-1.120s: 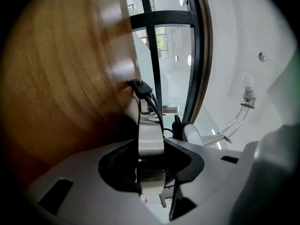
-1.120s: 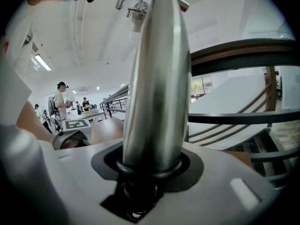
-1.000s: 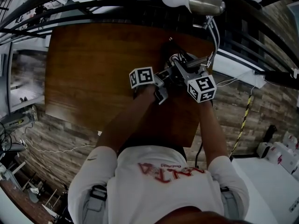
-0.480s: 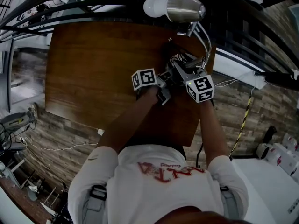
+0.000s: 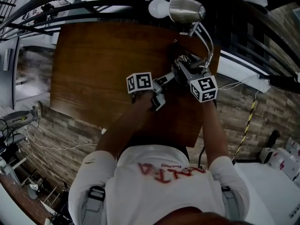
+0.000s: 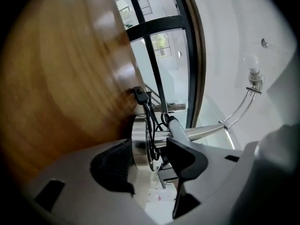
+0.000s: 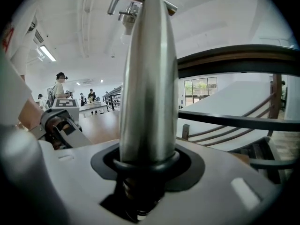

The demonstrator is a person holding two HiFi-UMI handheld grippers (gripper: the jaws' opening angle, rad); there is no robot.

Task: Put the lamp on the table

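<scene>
Left tool (image 6: 150,159) backed off lamp (image 5: 186,9) at table (image 5: 93,64) edge, opening, seemingly empty.

- The left tongs (image 5: 161,91) are opening and have come off the lamp base (image 5: 183,65); their pads no longer press on it.
- They have drawn back from the base, toward the person.
- Since a second ago, the shade (image 5: 186,9) and bulb (image 5: 158,7) have swung left above the base.
</scene>
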